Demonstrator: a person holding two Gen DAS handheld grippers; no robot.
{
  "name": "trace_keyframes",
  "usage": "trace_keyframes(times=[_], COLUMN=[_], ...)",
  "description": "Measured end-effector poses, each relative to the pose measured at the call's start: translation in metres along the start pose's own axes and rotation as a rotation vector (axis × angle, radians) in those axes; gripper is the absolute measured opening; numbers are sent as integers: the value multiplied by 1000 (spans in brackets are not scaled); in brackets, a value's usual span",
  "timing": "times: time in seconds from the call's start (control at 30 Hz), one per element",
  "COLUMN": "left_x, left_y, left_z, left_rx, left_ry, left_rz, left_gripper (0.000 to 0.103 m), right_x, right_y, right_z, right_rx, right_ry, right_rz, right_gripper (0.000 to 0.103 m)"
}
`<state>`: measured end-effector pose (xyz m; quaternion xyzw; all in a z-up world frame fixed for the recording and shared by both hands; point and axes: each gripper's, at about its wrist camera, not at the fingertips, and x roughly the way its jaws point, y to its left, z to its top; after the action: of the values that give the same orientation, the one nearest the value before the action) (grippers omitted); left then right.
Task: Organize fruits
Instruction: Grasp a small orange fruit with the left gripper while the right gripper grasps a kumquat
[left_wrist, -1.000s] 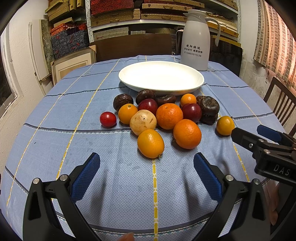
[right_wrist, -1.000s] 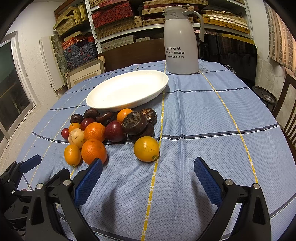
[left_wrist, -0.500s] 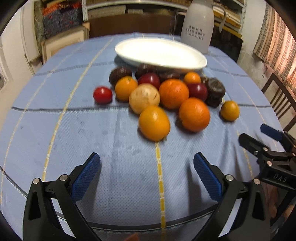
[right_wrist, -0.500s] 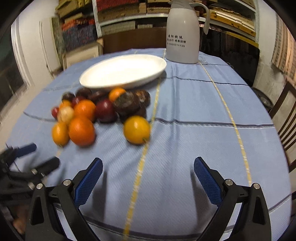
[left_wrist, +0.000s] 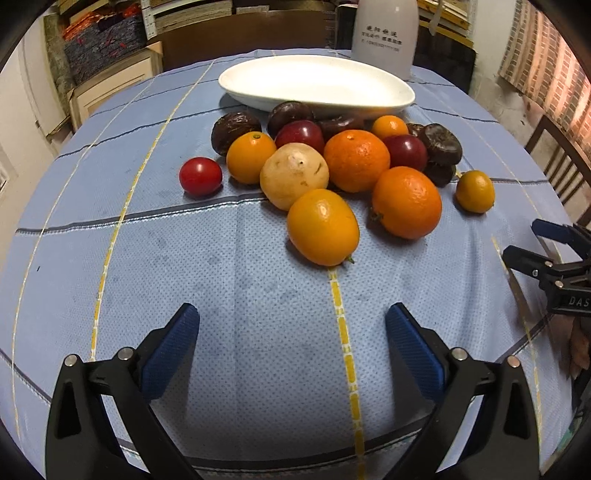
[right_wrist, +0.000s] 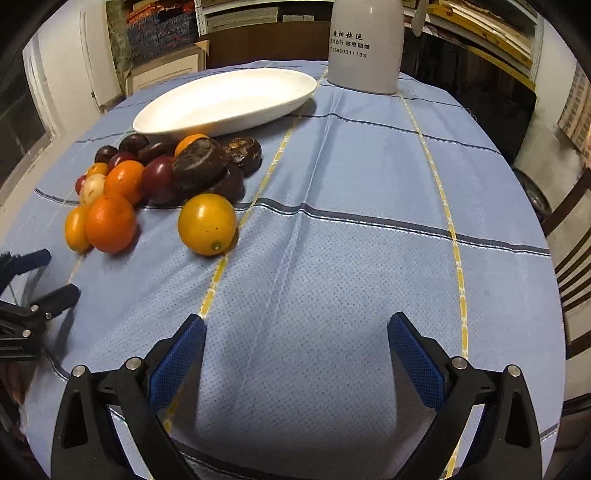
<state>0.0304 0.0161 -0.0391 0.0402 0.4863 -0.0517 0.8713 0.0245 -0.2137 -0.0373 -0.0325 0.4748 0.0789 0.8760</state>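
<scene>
The white thermos jug (right_wrist: 364, 44) at the far side of the table (left_wrist: 258, 295) carries a row of Chinese characters I cannot make out, a smaller line under it, and the digits 15850011139; its top is cut off in both views. In the left wrist view, white letters "DAS" show on the black body of the right gripper (left_wrist: 543, 243), the rest of the word running out of frame.

The fruits lie heaped on the blue checked tablecloth (right_wrist: 351, 258), just in front of the empty white oval dish (left_wrist: 316, 83). Nearest the left gripper (left_wrist: 291, 343) is a yellow-orange citrus (left_wrist: 323, 227), with an orange (left_wrist: 406, 202) beside it, a pale round fruit (left_wrist: 294, 175) behind, and a small red tomato (left_wrist: 200, 176) off to the left. A lone small citrus (left_wrist: 475, 191) sits apart on the right. The dark wrinkled fruits (right_wrist: 199, 166) at the back overlap one another and partly hide a small orange; they may be dried passion fruit, though that is hard to tell.

Both grippers hover low over bare cloth, jaws spread wide and holding nothing. A wooden chair (right_wrist: 569, 258) stands at the table's right edge, and stacked shelves (left_wrist: 107, 33) fill the background.
</scene>
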Motion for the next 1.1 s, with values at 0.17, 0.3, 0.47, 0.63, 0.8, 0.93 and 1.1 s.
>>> trace_keyframes(times=[0.17,0.3,0.47,0.63,0.8,0.93,1.1], left_x=[7,11,15,16,11,5,5], left_y=[-9,-7,-3,2,-3,-7,3], left_z=[17,29,33,35,33,30,30], left_rx=[32,35,29,2,33,53,5], left_ry=[-5,-31,-38,-63,-93,-112,-112], left_rz=[-45,-60,-120,-175,-239,-260,-269], left_gripper=[99,99,99,99,81,66,59], right_x=[5,-4,5,15,17,18,19], right_y=[7,24,34,23,28,26,23], right_z=[16,28,37,42,44,43,45], right_rx=[-39,-86,-125,-72,-96,-86,-76], right_ry=[-18,-124,-123,-80,-88,-90,-90], right_rz=[62,78,98,167,205,218,231], right_gripper=[100,100,82,56,37,37,37])
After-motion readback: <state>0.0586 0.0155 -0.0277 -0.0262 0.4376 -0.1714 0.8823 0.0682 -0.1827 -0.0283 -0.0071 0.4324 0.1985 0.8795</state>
